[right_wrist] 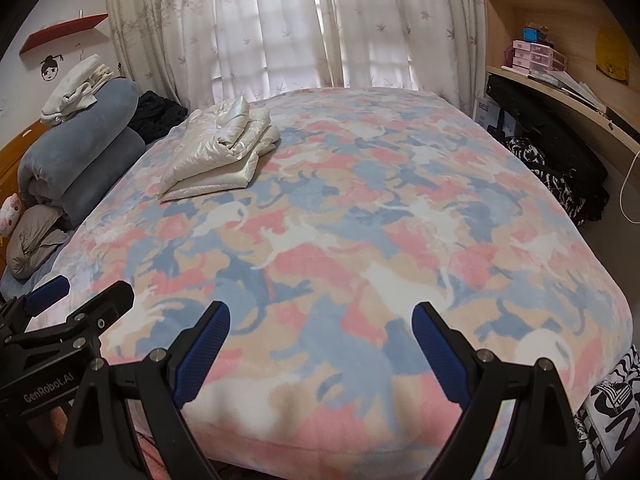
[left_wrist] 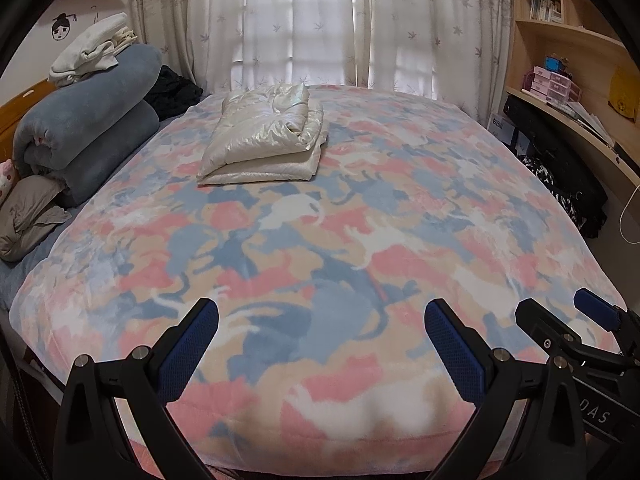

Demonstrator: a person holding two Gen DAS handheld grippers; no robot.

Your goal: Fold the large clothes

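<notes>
On the far left of the bed, a rolled grey-blue blanket [left_wrist: 86, 120] sits against the headboard. Just right of it, the cream jacket [left_wrist: 266, 136] lies folded on the patterned bedspread [left_wrist: 360, 240], well apart from your tools. Your left gripper [left_wrist: 320, 344] hovers at the near edge, fingers spread, empty. Your right gripper [right_wrist: 320, 344], beside it, is likewise spread and empty.

Two black, blue-padded grippers side by side.
Left gripper [left_wrist: 321, 322] and right gripper [right_wrist: 321, 326] both gape wide, holding nothing.
</notes>
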